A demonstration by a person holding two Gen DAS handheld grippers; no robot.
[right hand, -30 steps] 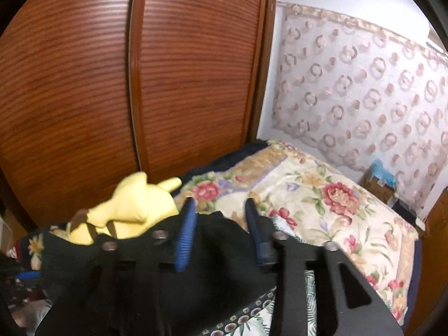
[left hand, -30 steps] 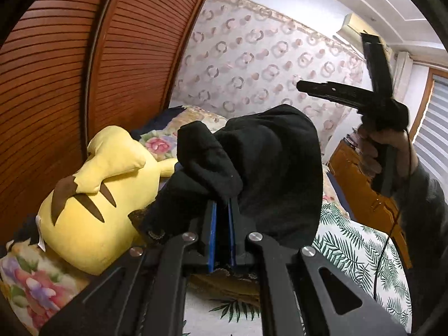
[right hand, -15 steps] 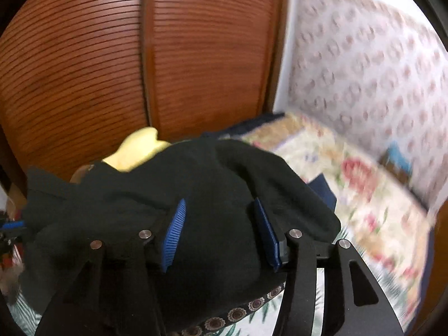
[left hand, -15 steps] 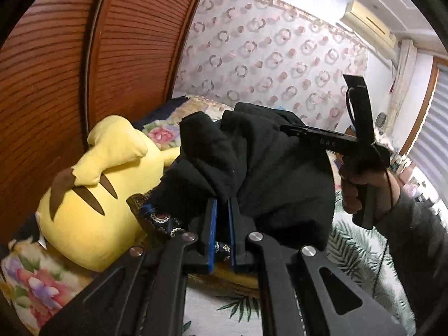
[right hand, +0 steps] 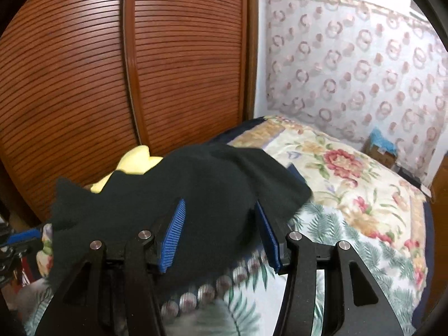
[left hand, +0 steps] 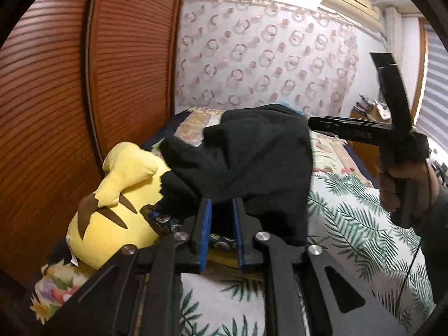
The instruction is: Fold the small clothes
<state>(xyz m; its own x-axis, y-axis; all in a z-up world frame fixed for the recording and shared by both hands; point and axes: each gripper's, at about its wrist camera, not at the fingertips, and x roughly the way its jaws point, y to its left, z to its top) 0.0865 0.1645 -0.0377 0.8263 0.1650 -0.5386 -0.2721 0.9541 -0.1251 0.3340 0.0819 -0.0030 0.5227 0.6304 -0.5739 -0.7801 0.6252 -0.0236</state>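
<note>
The left tool is opening, the black garment just beyond its tips. The right tool stands spread, with that cloth bunched between its fingers over the bed.

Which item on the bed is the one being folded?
Look at the bed beside the brown slatted wardrobe. In front of the yellow plush toy is a black garment, the only plain dark cloth among flowered and leafy covers.

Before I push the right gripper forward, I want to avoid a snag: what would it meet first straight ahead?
Most likely the black garment: it fills the space between and just beyond the right gripper's open pads. The bed cover lies below it. Depth is unclear.
</note>
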